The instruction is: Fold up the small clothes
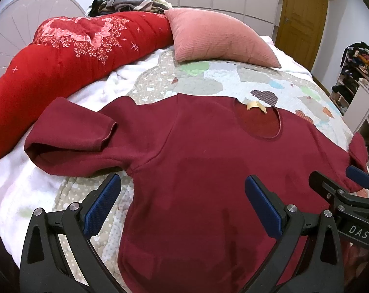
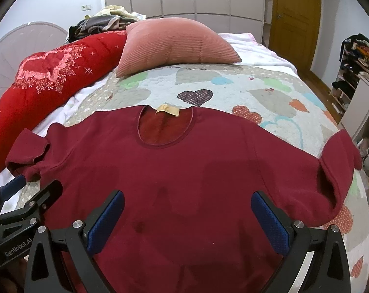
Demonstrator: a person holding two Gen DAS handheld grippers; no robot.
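Observation:
A dark red sweater (image 1: 208, 161) lies flat and face up on the quilted bed, collar away from me, with a tan label (image 1: 256, 106) at the neck. Its left sleeve (image 1: 69, 134) is folded back on itself. The sweater also shows in the right wrist view (image 2: 184, 171), its right sleeve (image 2: 338, 161) bent near the bed's edge. My left gripper (image 1: 183, 197) is open above the sweater's left side. My right gripper (image 2: 188, 212) is open above the sweater's body. Each gripper shows at the edge of the other's view, the right gripper (image 1: 340, 183) and the left gripper (image 2: 30, 190).
A pink cushion (image 1: 216, 39) and a red floral quilt roll (image 1: 62, 61) lie behind the sweater on the heart-patterned bedspread (image 2: 257, 92). A pile of clothes (image 1: 130, 0) sits at the headboard. Shelves (image 2: 355, 73) stand to the right, past the bed's edge.

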